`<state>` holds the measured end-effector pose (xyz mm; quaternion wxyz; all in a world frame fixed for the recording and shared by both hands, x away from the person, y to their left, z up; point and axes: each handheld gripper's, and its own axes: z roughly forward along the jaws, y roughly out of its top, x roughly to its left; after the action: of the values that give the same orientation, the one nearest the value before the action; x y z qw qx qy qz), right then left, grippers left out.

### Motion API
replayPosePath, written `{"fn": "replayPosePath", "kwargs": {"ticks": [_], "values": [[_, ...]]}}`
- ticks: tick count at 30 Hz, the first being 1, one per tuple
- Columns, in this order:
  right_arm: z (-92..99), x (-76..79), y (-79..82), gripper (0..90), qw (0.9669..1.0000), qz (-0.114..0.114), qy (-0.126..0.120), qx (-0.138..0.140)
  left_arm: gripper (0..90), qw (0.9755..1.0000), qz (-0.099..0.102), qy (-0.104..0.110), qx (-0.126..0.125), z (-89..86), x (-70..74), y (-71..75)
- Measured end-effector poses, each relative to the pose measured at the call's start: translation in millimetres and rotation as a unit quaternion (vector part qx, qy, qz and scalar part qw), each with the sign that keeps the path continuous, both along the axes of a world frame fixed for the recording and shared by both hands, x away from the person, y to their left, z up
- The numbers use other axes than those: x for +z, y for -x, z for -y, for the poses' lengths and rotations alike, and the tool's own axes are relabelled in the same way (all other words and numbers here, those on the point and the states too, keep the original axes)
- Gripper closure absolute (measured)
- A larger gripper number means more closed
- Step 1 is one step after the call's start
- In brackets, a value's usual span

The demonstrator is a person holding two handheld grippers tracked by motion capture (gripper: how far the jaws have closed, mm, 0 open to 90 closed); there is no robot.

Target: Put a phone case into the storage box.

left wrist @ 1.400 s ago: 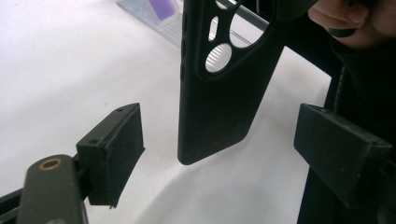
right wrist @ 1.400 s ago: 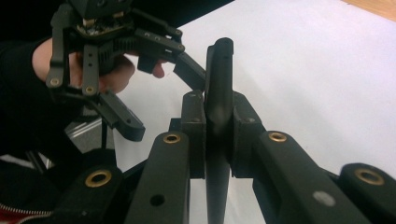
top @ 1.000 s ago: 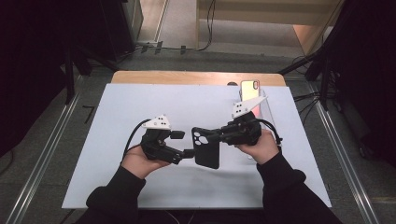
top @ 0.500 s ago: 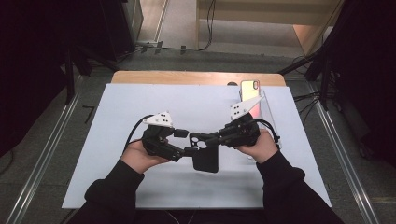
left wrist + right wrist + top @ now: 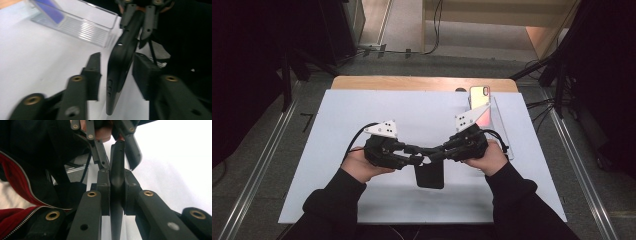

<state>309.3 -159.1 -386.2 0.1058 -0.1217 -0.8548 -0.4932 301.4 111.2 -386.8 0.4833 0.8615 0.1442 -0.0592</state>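
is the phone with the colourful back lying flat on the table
No: in the high view the phone leans tilted in a clear stand at the table's far right.

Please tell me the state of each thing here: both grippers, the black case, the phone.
Right gripper: shut on the black phone case.
Left gripper: jaws have just been closing around the case, with a gap left at one pad.
Black phone case: held between both grippers.
Phone: leaning in the clear stand.
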Motion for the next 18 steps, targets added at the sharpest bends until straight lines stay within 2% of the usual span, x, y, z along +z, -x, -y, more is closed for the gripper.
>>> {"fn": "replayPosePath", "kwargs": {"ticks": [3, 6, 8, 11, 12, 14, 15, 18], "values": [[0.9, -0.8, -1.0, 76.8, 1.0, -0.003, -0.004, 0.007, 72.6, 0.9999, -0.006, 0.001, -0.011, -0.1, 0.2, 1.2], [2.0, -1.3, -1.8, 76.4, 0.9999, -0.007, -0.009, 0.011, 76.0, 0.9997, -0.011, 0.005, -0.02, -1.1, 0.9, 1.0], [2.5, -1.7, -2.4, 75.0, 0.9997, -0.012, -0.013, 0.014, 77.5, 0.9991, -0.032, 0.005, -0.027, -1.5, 1.7, 0.5], [3.1, -1.9, -2.6, 73.4, 0.9996, -0.015, -0.016, 0.018, 77.9, 0.9988, -0.04, 0.009, -0.026, -1.9, 3.5, 0.7], [3.4, -1.8, -2.5, 72.2, 0.9996, -0.015, -0.018, 0.016, 78.0, 0.9982, -0.051, 0.009, -0.029, -2.1, 3.7, 0.4], [4.4, -1.5, -2.8, 67.5, 0.9995, -0.02, -0.022, 0.011, 78.0, 0.9983, -0.052, 0.005, -0.026, -3.4, 4.4, 0.4], [5.0, -1.6, -3.1, 61.7, 0.9995, -0.022, -0.025, 0.005, 78.0, 0.9984, -0.051, 0.003, -0.025, -4.4, 4.9, 0.3], [9.3, -2.2, -3.7, 54.6, 0.9992, -0.026, -0.031, -0.007, 77.9, 0.9986, -0.052, -0.001, -0.002, -9.0, 7.7, -2.6]]}}
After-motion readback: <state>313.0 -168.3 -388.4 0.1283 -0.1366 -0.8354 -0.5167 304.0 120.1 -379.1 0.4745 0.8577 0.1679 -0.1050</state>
